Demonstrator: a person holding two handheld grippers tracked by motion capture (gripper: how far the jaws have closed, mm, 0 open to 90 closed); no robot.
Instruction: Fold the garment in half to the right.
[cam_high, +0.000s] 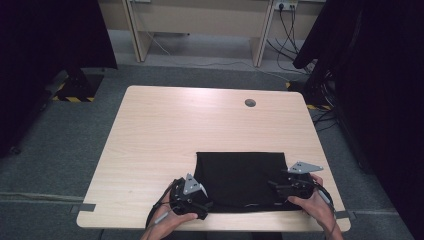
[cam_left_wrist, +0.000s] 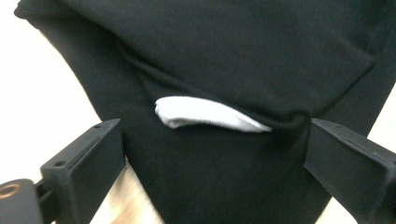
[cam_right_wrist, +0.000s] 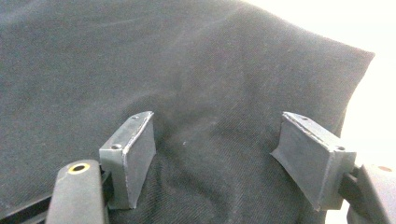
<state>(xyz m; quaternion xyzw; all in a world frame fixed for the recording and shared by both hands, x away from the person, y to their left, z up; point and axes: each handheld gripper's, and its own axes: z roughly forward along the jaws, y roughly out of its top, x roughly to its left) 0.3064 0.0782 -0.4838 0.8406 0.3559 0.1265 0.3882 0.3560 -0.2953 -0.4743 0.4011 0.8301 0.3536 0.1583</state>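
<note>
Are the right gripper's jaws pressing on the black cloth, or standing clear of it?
Cannot tell. In the right gripper view the right gripper stands open over the black cloth, nothing pinched; whether its tips rest on it is unclear.

My high camera looks forward and down over the worktop (cam_high: 165, 130). Both tool cameras sit close, facing the black cloth (cam_high: 240, 177), shared by all.

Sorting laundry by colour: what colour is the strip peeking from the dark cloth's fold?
White strip, against the black cloth; clearest in the left gripper view.
</note>
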